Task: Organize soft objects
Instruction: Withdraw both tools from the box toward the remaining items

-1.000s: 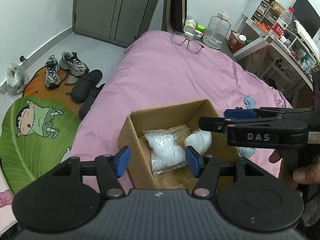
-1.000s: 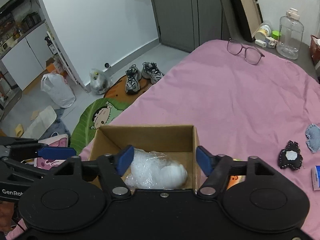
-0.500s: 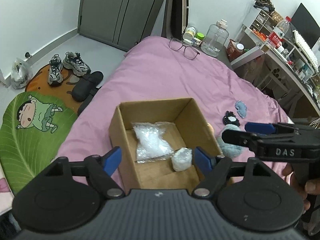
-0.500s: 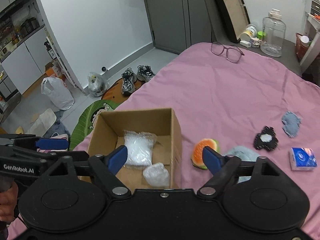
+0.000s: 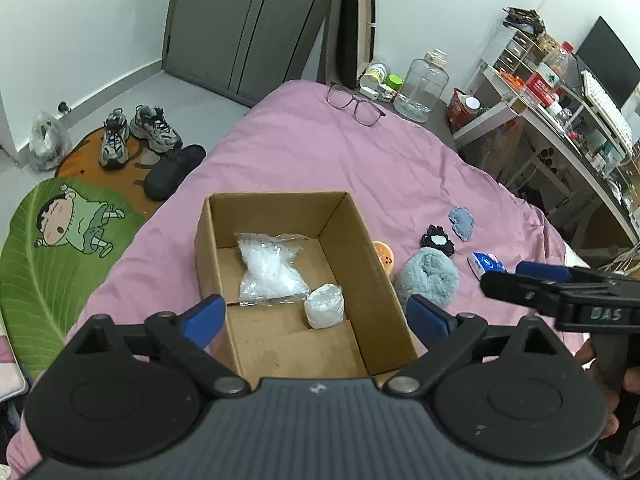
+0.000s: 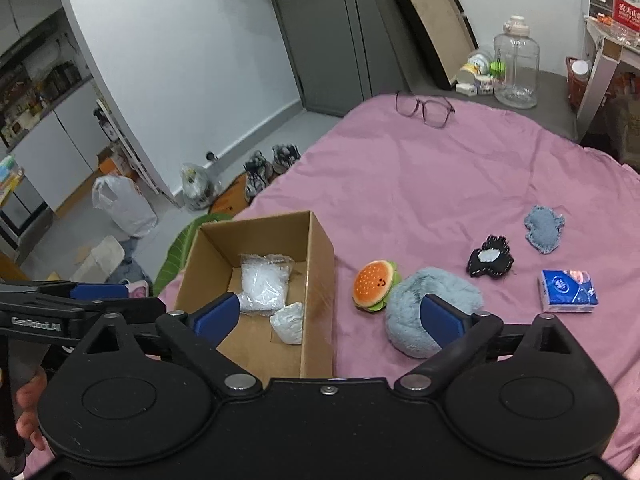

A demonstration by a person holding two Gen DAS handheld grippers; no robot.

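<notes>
Evidently between picks: both the left gripper (image 5: 316, 316) and right gripper (image 6: 334, 316) hover spread and empty. Two white plastic-wrapped bundles (image 5: 276, 272) lie in the open brown cardboard box (image 6: 320, 264); next, the right gripper should close on the fluffy grey-blue plush ball (image 6: 434, 312) just ahead.

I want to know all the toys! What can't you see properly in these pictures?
- Burger plush: left wrist view, mostly behind the cardboard box wall.
- Tissue pack: left wrist view, print too small.
- Fluffy blue plush: right wrist view, partly behind the right tool finger.
</notes>
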